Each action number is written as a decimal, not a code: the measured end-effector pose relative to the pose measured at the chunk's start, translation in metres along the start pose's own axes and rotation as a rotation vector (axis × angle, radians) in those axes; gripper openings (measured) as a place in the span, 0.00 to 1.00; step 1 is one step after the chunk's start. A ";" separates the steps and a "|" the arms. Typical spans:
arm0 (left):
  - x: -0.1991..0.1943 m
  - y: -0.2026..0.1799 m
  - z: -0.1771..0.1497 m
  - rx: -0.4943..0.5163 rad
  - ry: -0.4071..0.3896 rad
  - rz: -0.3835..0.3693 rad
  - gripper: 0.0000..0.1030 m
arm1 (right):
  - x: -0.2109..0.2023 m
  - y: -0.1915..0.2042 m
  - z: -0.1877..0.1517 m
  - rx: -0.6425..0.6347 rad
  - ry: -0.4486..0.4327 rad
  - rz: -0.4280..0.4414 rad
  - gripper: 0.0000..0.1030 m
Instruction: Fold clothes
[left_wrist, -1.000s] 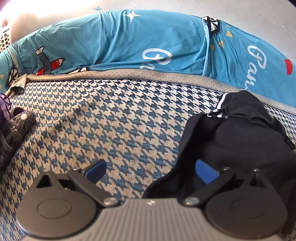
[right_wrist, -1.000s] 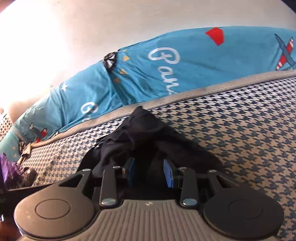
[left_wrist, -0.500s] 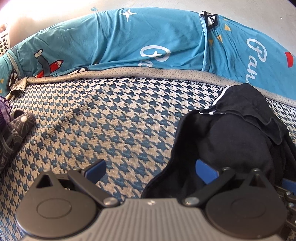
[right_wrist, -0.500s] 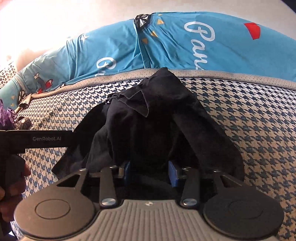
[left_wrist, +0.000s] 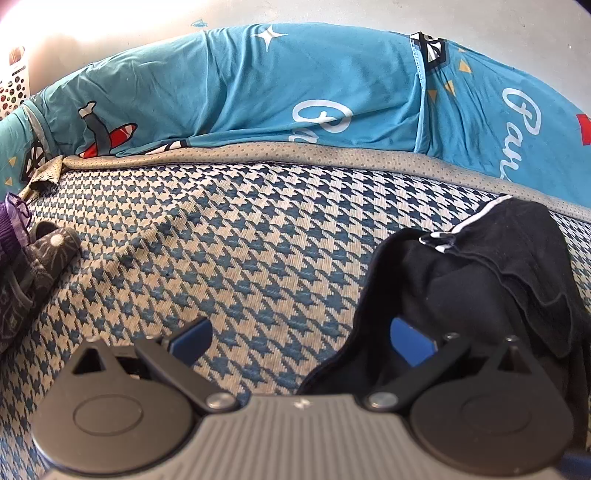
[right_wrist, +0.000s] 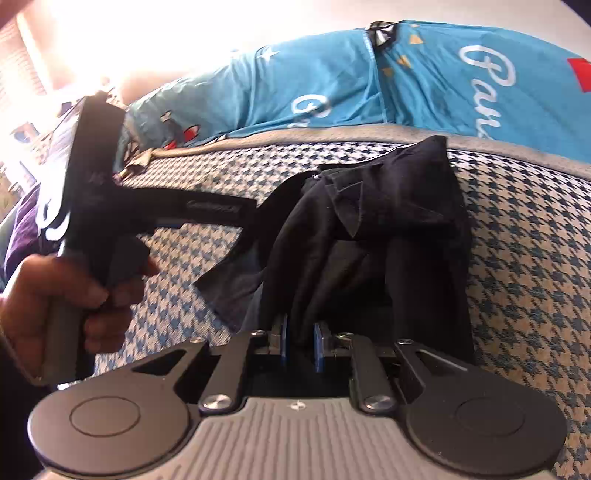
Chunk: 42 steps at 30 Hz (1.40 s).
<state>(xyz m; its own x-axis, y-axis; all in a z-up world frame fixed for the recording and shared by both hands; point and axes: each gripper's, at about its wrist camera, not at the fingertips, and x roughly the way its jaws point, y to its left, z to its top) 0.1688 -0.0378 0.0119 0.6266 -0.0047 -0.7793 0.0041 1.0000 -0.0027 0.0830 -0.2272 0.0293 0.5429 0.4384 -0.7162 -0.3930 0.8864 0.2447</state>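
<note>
The right claw (right_wrist: 300, 341) had just been closing, its blue pads nipping a fold of the black garment (right_wrist: 373, 236) bunched directly ahead of it on the houndstooth bed (right_wrist: 524, 266). The left claw (left_wrist: 301, 338) gaped wide and empty, the garment's edge lying by its right-hand finger (left_wrist: 410, 341). To do this grab well, the right should probably pinch only an outer layer or corner, then lift so the cloth hangs free for the left to take a second corner.
</note>
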 end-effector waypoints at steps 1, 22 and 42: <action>0.000 -0.001 0.000 0.003 -0.001 -0.002 1.00 | 0.001 0.004 -0.002 -0.026 0.012 0.005 0.15; 0.001 -0.011 -0.005 0.029 0.014 -0.019 1.00 | -0.025 -0.014 0.038 -0.009 -0.210 -0.179 0.42; -0.007 -0.013 -0.004 0.012 -0.007 -0.086 1.00 | 0.015 -0.029 0.052 0.073 -0.216 -0.280 0.05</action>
<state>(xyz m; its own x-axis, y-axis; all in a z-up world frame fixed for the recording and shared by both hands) 0.1607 -0.0508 0.0148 0.6287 -0.0905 -0.7723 0.0671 0.9958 -0.0621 0.1411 -0.2388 0.0460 0.7693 0.1910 -0.6097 -0.1564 0.9815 0.1102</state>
